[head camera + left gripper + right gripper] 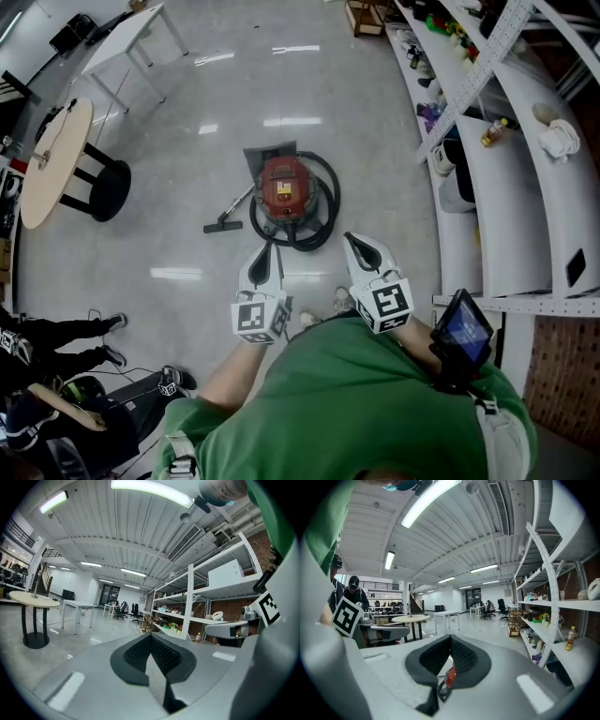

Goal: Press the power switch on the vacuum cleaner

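Observation:
The red vacuum cleaner stands on the grey floor ahead of me, its black hose coiled round it. Its floor nozzle lies to its left. My left gripper hangs just short of the vacuum's near left side, jaws shut on nothing. The right gripper is level with it, off the near right side, also shut and empty. The left gripper view shows its pads meeting at the tip, and no vacuum. In the right gripper view a red sliver of the vacuum shows through the slit below the tips. I cannot make out the power switch.
White metal shelving with small items runs along the right. A round wooden table on a black base and a white table stand at the left. People's legs and gear sit at lower left. A screen device is at my right hip.

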`<state>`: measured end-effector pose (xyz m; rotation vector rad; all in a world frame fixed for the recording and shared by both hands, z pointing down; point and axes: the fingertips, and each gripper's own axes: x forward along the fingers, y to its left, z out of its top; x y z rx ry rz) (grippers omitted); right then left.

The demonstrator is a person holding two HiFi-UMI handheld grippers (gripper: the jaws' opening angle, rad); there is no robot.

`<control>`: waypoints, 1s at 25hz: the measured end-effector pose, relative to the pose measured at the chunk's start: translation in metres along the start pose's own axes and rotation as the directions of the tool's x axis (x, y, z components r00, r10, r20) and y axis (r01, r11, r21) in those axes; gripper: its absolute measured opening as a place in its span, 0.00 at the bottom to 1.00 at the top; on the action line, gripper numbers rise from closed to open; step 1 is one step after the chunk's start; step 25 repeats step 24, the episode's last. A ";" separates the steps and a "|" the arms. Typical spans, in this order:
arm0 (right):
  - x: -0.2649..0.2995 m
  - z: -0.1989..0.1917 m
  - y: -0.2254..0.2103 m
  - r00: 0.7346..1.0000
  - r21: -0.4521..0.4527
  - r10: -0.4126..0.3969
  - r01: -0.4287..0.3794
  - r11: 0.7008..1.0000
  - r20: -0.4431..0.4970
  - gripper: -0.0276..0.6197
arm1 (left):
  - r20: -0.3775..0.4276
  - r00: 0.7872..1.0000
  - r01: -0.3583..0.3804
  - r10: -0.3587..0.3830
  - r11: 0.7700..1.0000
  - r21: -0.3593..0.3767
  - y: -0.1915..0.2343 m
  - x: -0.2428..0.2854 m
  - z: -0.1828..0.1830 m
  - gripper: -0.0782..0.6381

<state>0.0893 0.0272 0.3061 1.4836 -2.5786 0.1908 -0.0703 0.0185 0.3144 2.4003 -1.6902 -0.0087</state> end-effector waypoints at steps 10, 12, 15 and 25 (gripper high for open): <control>-0.001 -0.002 0.000 1.000 0.001 0.006 -0.006 1.000 0.006 0.05 | 0.001 1.000 0.004 -0.004 1.000 0.006 -0.004 -0.001 -0.003 0.12; -0.002 -0.002 0.000 1.000 0.001 0.007 -0.007 1.000 0.003 0.05 | -0.001 1.000 0.004 -0.004 1.000 0.005 -0.004 -0.002 -0.006 0.12; -0.002 -0.003 0.000 1.000 0.001 0.009 -0.009 1.000 0.000 0.05 | -0.002 1.000 0.005 -0.005 1.000 0.013 -0.004 -0.004 -0.009 0.12; -0.004 -0.004 0.004 1.000 -0.007 0.018 -0.018 1.000 -0.004 0.05 | -0.009 1.000 -0.006 0.006 1.000 0.002 -0.004 -0.010 -0.009 0.12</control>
